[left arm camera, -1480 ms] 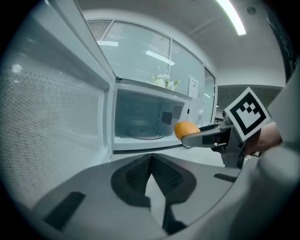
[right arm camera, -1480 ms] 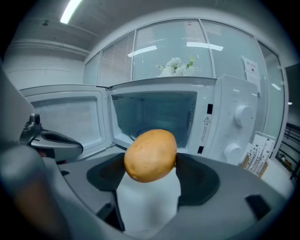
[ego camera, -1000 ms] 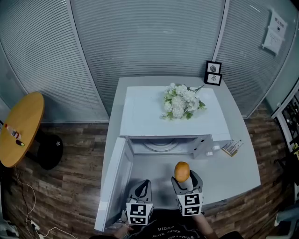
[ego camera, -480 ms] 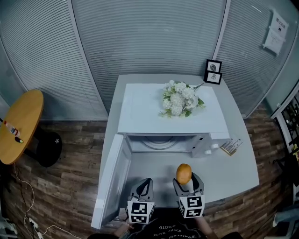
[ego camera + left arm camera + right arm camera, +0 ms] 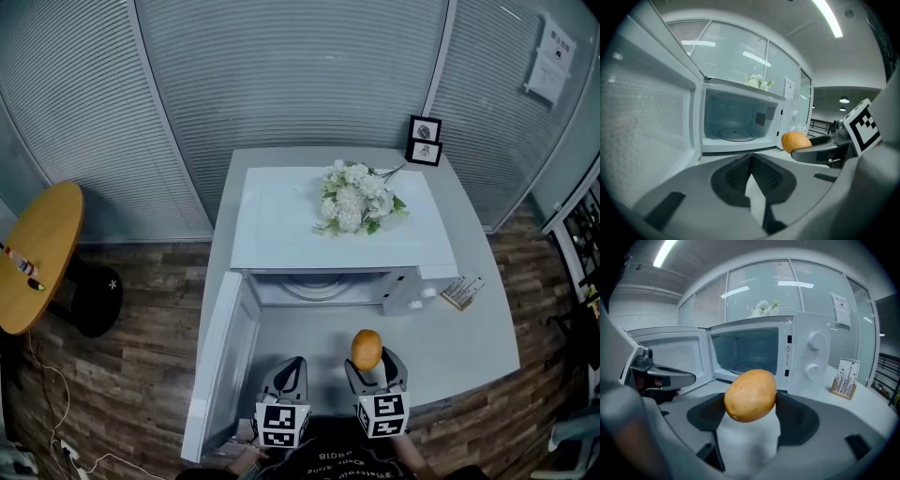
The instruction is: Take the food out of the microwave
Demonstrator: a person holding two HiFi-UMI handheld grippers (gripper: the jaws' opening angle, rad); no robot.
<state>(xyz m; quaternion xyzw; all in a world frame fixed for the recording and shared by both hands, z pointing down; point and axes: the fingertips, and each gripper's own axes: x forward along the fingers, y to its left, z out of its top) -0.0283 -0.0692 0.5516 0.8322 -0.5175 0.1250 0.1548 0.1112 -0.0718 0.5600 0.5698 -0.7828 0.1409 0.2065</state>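
An orange-brown, egg-shaped piece of food (image 5: 366,349) (image 5: 751,394) is clamped between the jaws of my right gripper (image 5: 367,362) (image 5: 751,403), above the grey table in front of the white microwave (image 5: 281,225) (image 5: 806,352). The microwave door (image 5: 225,361) stands swung open to the left. The cavity (image 5: 733,124) shows only its glass turntable. My left gripper (image 5: 289,371) (image 5: 751,161) hovers beside the right one, near the open door, shut with nothing between its jaws. From the left gripper view the food (image 5: 796,141) appears at the right.
White flowers (image 5: 354,199) lie on top of the microwave. Two small photo frames (image 5: 424,141) stand at the table's far edge. A card holder (image 5: 463,293) (image 5: 843,378) sits right of the microwave. A round wooden table (image 5: 37,253) is far left on the floor.
The right gripper, still holding the food, has drawn slightly back from the microwave opening. The left gripper has barely moved.
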